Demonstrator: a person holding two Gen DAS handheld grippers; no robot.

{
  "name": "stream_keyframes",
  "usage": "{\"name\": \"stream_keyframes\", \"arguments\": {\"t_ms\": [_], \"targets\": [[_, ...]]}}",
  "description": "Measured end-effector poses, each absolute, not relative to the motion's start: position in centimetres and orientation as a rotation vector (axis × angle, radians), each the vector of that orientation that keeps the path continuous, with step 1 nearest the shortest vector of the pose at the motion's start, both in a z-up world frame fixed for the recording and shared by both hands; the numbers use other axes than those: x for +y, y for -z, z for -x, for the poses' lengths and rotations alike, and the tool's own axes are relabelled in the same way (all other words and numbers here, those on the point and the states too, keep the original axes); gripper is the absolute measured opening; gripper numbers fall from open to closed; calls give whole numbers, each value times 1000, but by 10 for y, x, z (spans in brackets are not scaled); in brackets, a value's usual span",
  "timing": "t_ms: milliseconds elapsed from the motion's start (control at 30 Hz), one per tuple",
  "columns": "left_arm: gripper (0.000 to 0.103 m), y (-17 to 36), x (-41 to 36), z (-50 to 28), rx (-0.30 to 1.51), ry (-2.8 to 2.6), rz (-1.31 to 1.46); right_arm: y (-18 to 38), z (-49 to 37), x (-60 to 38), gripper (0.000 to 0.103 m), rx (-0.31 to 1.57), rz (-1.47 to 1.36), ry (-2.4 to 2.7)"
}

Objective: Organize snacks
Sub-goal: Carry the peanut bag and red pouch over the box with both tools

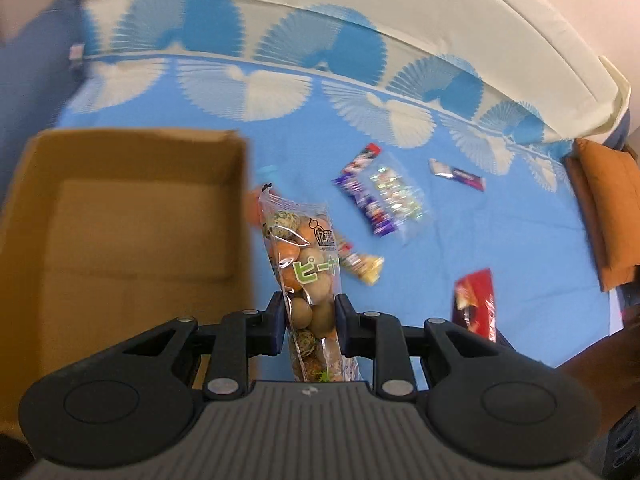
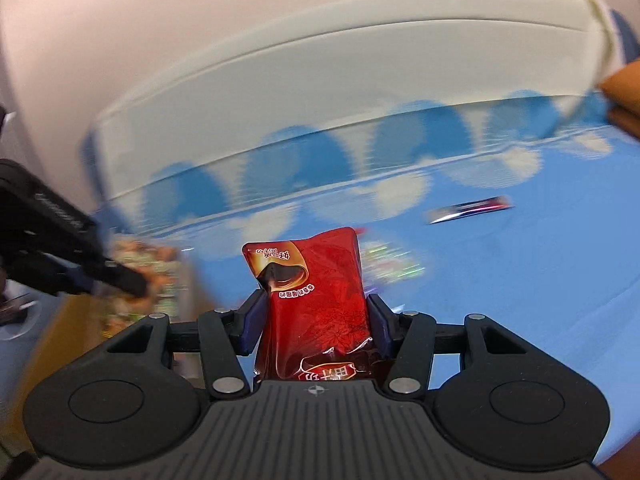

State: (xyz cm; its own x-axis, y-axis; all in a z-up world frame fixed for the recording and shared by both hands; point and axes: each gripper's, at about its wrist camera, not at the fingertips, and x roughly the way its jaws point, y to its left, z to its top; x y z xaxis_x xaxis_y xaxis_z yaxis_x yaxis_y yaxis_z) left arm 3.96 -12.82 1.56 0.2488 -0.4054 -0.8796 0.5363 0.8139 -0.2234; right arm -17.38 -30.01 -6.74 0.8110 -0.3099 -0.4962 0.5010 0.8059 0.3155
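Note:
My left gripper is shut on a clear bag of round mixed snacks with green lettering, held up just right of an open cardboard box. The right gripper is shut on a red snack pouch, lifted over the blue bedspread; that same pouch shows at the right of the left wrist view. In the right wrist view the left gripper's fingers and its bag appear blurred at the left. Loose on the spread lie purple wrapped bars, a clear candy pack, a single purple bar and a small yellow pack.
The blue bedspread with white fan shapes covers the bed, with a cream sheet along the far side. An orange cushion lies at the right edge. The single purple bar lies far right in the right wrist view.

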Motion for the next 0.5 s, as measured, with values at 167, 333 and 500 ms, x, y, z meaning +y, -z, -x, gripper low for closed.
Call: {"name": "stream_keyframes", "arguments": {"t_ms": [167,333,500], "targets": [[28,-30,-41,-22,1134,591,-70,46,164,-223,56,466,-430,294],[28,-35,26,-18,1098,540,-1,28,146,-173,56,501,-370,211],[28,-35,70,-26,1080,517,67,13,132,-136,56,521,-301,181]]}}
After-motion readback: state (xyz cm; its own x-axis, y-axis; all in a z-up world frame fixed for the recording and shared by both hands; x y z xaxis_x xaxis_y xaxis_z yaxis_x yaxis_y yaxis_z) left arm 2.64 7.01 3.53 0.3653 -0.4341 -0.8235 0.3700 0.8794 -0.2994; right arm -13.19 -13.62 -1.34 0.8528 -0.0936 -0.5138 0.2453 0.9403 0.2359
